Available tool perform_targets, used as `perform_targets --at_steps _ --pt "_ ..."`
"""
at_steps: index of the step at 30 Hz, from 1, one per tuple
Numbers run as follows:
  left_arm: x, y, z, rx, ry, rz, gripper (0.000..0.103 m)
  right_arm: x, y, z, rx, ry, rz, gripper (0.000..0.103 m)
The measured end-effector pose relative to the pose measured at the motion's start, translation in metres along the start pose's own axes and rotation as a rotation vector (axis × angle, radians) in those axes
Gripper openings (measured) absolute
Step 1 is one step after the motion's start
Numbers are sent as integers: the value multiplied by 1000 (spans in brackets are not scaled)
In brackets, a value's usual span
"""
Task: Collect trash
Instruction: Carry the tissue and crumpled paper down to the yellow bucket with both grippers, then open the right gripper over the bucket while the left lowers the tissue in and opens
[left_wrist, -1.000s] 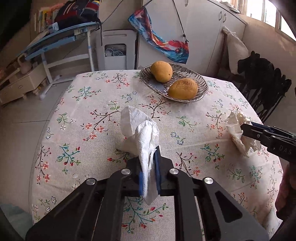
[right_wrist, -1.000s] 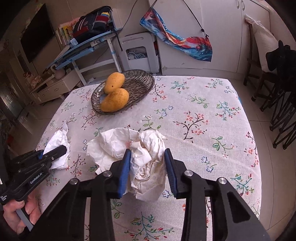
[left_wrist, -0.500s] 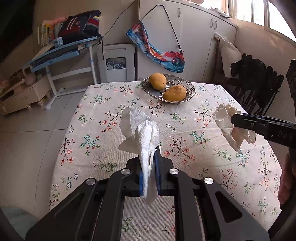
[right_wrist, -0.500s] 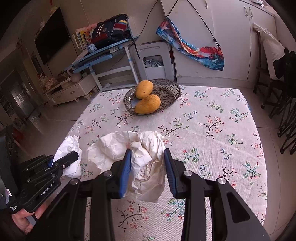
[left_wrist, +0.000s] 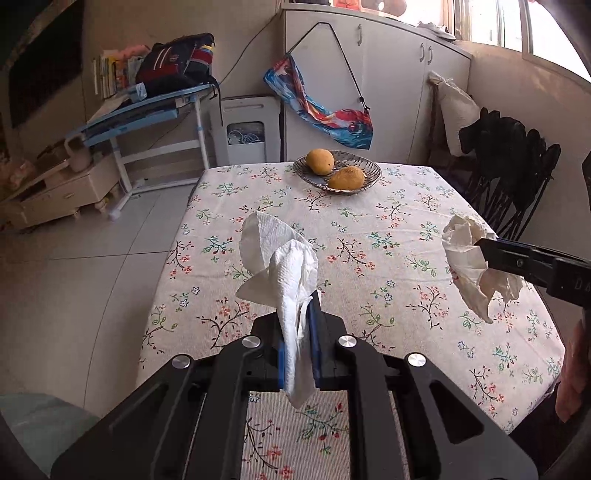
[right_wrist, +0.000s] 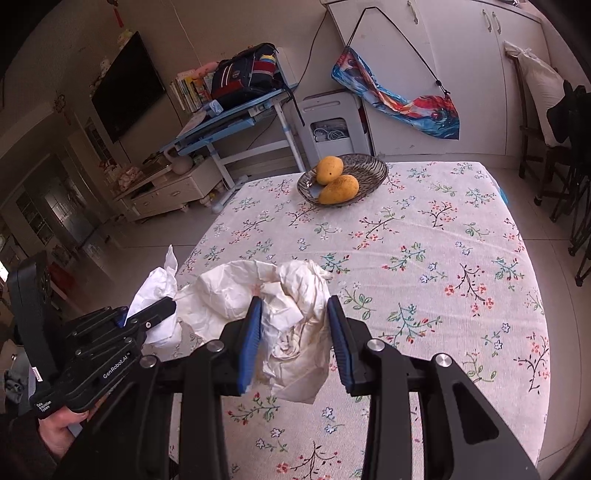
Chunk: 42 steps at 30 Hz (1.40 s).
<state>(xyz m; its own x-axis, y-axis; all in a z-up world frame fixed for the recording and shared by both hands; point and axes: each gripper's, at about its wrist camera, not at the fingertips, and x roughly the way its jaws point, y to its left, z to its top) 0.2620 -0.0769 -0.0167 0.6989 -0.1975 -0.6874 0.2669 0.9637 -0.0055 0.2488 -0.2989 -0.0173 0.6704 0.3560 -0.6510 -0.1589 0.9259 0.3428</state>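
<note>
Floral cotton covers the square bench (left_wrist: 369, 266), a cream cloth printed with thin dark branches, red blossoms and green leaves, its weave slightly ribbed and its edges draping over the sides. Pale floor tiles run along its left side.

Near the far edge sits an oval dish (left_wrist: 371, 170) of ridged, greyish glass holding 2 mangoes (left_wrist: 321, 161), matte yellow-orange and rounded, one lying against the other.

At the near side the left claw (left_wrist: 298, 332), black with blue pads, is pinched nearly closed on a white paper towel (left_wrist: 280, 266). That towel is soft and embossed, twisted into a loose cone that fans upward above the jaws, with a tail hanging below them, clear of the cloth.

To its right, the right claw (right_wrist: 295, 332) is partly closed around a crumpled paper wad (right_wrist: 291, 314), stiffer, creased and off-white with yellowish stains, bulging out to the left of the pads and lifted off the bench.

Beyond the bench stand white cupboards (left_wrist: 388, 74) with a bright patterned cloth bag (left_wrist: 325, 114) hung by a cord, a white plastic bin (left_wrist: 245, 129), and a tilted blue desk (left_wrist: 147, 107) carrying a dark backpack (left_wrist: 177, 62) and books. Dark folding chairs (left_wrist: 517, 177) crowd the bench's right side. A flat black screen (right_wrist: 127, 88) hangs on the left wall.
</note>
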Motion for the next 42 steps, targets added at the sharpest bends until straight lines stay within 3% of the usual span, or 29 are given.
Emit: perform_targets --at_steps 20,29,42 --pt "-84 -12 -48 20 -7 25 11 -36 32 -94 27 87 104 37" --pt "-121 -18 -70 22 -14 31 11 -44 58 -152 -22 215 139 37" --pt "-162 -31 -107 32 -6 26 11 -34 81 -210 -87 385 88 40"
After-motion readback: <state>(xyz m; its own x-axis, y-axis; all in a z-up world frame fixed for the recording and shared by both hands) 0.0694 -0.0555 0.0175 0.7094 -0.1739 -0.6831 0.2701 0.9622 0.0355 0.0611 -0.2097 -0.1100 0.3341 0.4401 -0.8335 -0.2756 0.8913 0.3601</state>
